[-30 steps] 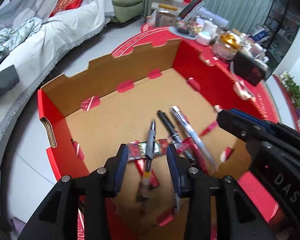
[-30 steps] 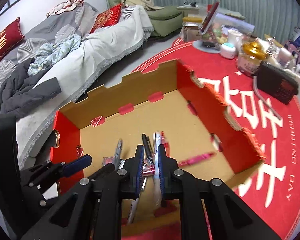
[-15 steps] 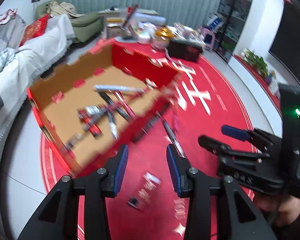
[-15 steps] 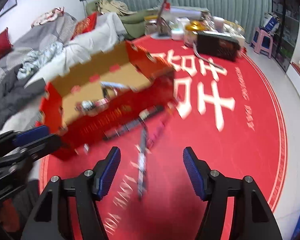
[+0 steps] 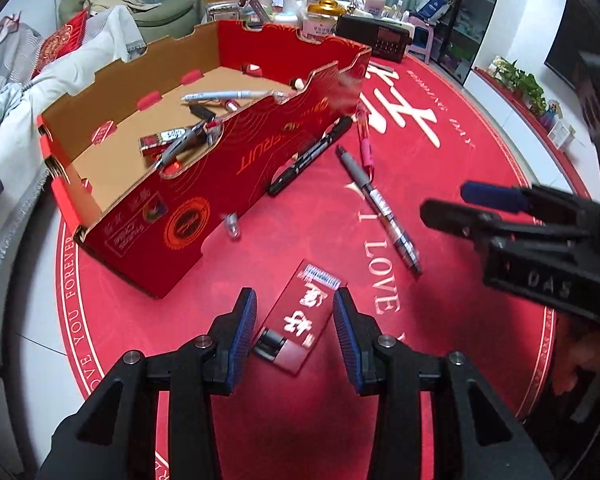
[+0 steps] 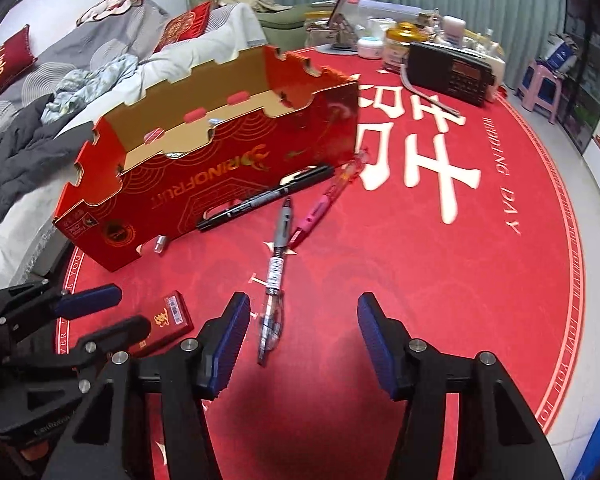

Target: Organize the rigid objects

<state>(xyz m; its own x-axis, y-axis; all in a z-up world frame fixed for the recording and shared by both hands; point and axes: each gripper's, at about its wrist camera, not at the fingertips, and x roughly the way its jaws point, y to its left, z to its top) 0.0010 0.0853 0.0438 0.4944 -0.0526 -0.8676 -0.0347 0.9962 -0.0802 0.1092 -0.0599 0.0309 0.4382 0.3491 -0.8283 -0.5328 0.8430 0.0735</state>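
Both my grippers are wide and empty: left gripper straddles the red pack; right gripper has the clear pen at 11 o'clock. Closing off-centre could flick either away. Box sits beyond, 11 o'clock.

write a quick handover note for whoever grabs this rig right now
Left gripper: open, empty, fingers either side of the flat red packet on the mat.
Right gripper: open, empty, over the grey pen.
Done: several pens and a small packet lie in the red box.
Left on the mat: red packet, grey pen, black marker, pink pen, and a small silver piece beside the box.
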